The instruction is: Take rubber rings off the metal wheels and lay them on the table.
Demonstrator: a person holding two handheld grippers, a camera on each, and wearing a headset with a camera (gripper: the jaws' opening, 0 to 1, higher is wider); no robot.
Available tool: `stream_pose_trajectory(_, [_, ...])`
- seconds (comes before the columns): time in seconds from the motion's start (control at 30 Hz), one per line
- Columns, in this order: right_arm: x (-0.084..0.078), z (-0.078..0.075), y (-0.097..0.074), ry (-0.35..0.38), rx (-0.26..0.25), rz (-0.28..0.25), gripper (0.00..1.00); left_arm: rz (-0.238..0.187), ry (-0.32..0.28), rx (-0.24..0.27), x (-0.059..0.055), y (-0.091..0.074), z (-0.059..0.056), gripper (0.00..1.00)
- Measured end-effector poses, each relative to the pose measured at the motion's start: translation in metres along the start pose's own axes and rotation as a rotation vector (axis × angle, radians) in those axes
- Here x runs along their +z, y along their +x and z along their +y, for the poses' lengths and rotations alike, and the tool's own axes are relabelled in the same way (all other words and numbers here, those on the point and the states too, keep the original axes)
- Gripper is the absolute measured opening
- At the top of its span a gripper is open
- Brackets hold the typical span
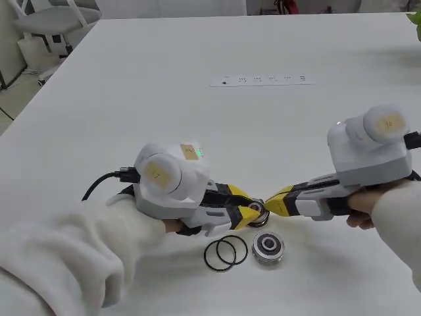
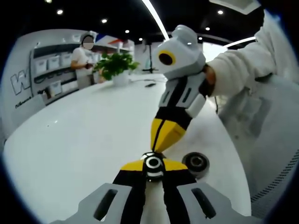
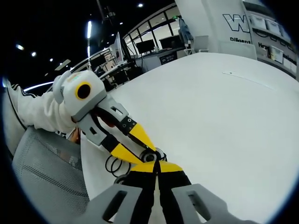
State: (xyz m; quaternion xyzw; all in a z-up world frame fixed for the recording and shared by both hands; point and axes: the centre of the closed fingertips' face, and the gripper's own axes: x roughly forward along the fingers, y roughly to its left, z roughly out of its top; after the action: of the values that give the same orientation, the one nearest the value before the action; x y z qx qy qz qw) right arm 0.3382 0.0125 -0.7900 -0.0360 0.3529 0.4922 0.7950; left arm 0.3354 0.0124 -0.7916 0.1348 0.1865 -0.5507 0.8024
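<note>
My left gripper (image 1: 252, 213) is shut on a small metal wheel (image 1: 257, 209) held just above the white table (image 1: 197, 118). The wheel (image 2: 153, 163) carries a black rubber ring round its rim. My right gripper (image 1: 268, 206) comes in from the right, jaws shut, pinching that ring at the wheel's edge. In the left gripper view the right gripper (image 2: 158, 150) points down onto the wheel. Two loose black rubber rings (image 1: 225, 252) lie overlapping on the table below, beside a second metal wheel (image 1: 268, 247). The right gripper view has my right gripper (image 3: 156, 164) meeting the left gripper (image 3: 147, 156).
A flat white strip with small markings (image 1: 263, 80) lies farther back on the table. A white chair (image 1: 52, 26) stands past the far left corner. A potted plant (image 2: 114, 65) sits at the table's end, with a person (image 2: 84, 58) behind it.
</note>
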Motion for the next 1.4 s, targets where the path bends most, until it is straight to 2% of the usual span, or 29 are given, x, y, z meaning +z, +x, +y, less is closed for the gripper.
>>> stream_pose_trajectory(0.27, [0.006,0.009,0.001,-0.015,0.035,-0.019,0.0,-0.003,-0.002,0.001,0.0,0.0,0.0,0.13])
stream_pose_trajectory(0.33, [0.014,0.013,0.0,-0.004,0.061,-0.053,0.0,-0.003,-0.001,0.002,0.0,0.0,0.0,0.13])
stream_pose_trajectory(0.5, [0.004,0.006,0.003,-0.008,0.037,-0.018,0.0,-0.007,-0.002,0.008,0.001,0.0,-0.001,0.13])
stream_pose_trajectory(0.73, [0.001,0.001,0.002,-0.004,0.009,-0.003,0.0,-0.016,-0.001,0.014,0.001,0.0,-0.001,0.14])
stream_pose_trajectory(0.97, [0.0,-0.001,0.0,0.011,0.0,-0.004,0.0,-0.006,0.002,0.013,0.002,0.0,-0.002,0.15])
stream_pose_trajectory(1.03, [0.001,-0.001,0.0,0.012,-0.001,-0.006,0.0,-0.006,0.009,0.012,0.003,-0.001,-0.002,0.17])
stream_pose_trajectory(1.13, [0.002,-0.003,-0.001,0.016,-0.007,-0.01,0.0,-0.028,-0.022,0.001,0.008,-0.004,-0.002,0.22])
stream_pose_trajectory(1.4, [0.005,-0.005,-0.004,0.025,-0.017,-0.023,0.0,-0.037,-0.016,-0.001,0.017,-0.012,-0.001,0.29])
